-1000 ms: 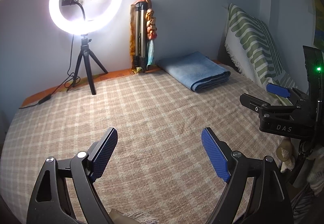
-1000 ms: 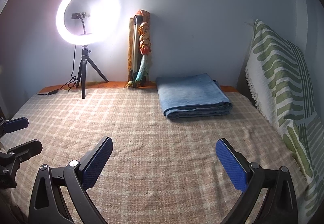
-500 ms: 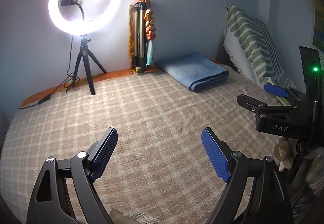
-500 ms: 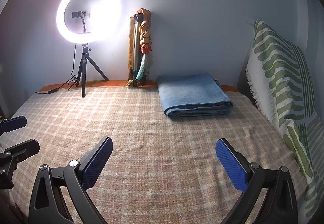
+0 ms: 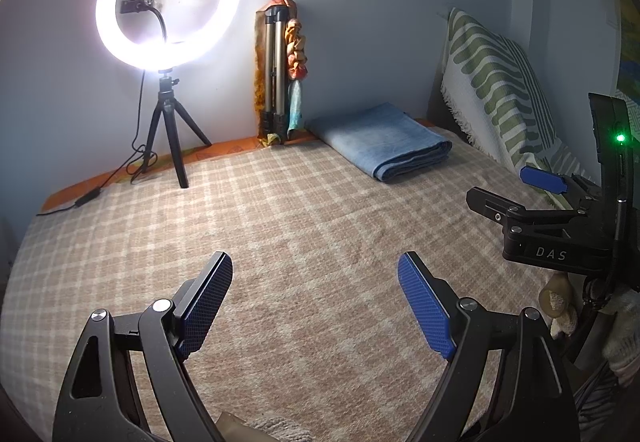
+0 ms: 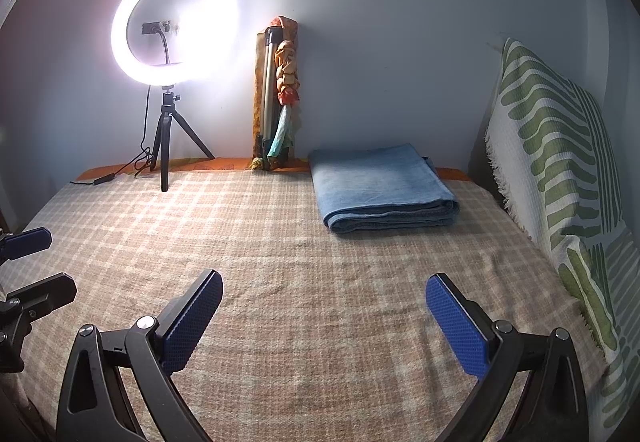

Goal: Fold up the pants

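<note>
The blue denim pants [image 5: 382, 140] lie folded in a flat rectangle at the far side of the bed, near the wall; they also show in the right wrist view [image 6: 380, 188]. My left gripper [image 5: 316, 302] is open and empty, low over the checked bedspread [image 5: 280, 226], well short of the pants. My right gripper [image 6: 324, 318] is open and empty, also over the bedspread [image 6: 280, 250]. The right gripper shows from the side at the right edge of the left wrist view [image 5: 520, 194]. The left gripper shows at the left edge of the right wrist view [image 6: 28, 266].
A lit ring light on a small tripod [image 6: 172, 42] stands at the back left with its cable on the bed edge. A folded tripod wrapped in cloth [image 6: 278, 94] leans on the wall. A green-striped white pillow [image 6: 560, 162] stands along the right side.
Both grippers have drifted slightly. The pants and everything else have not moved.
</note>
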Motion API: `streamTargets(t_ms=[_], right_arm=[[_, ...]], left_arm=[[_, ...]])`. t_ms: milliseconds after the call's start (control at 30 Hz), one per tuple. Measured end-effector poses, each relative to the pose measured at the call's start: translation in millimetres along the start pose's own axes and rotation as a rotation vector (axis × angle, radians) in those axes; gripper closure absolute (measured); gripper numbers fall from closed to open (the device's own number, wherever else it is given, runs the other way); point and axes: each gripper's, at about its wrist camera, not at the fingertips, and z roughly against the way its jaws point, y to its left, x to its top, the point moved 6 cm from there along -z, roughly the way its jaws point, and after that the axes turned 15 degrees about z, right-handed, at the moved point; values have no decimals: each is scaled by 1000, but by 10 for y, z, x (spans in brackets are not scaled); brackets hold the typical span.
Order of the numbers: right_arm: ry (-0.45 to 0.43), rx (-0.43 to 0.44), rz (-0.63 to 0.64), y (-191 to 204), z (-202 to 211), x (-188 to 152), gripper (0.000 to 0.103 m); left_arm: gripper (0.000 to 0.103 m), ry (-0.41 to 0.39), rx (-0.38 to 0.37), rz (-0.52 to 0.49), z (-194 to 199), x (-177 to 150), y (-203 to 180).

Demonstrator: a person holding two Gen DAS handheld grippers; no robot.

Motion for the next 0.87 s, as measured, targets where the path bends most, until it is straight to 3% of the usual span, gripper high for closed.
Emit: streamTargets(t_ms=[867], right_arm=[[-3,19,5,37,-9,37,0]], left_arm=[[18,-25,19,-16,55,-7,4]])
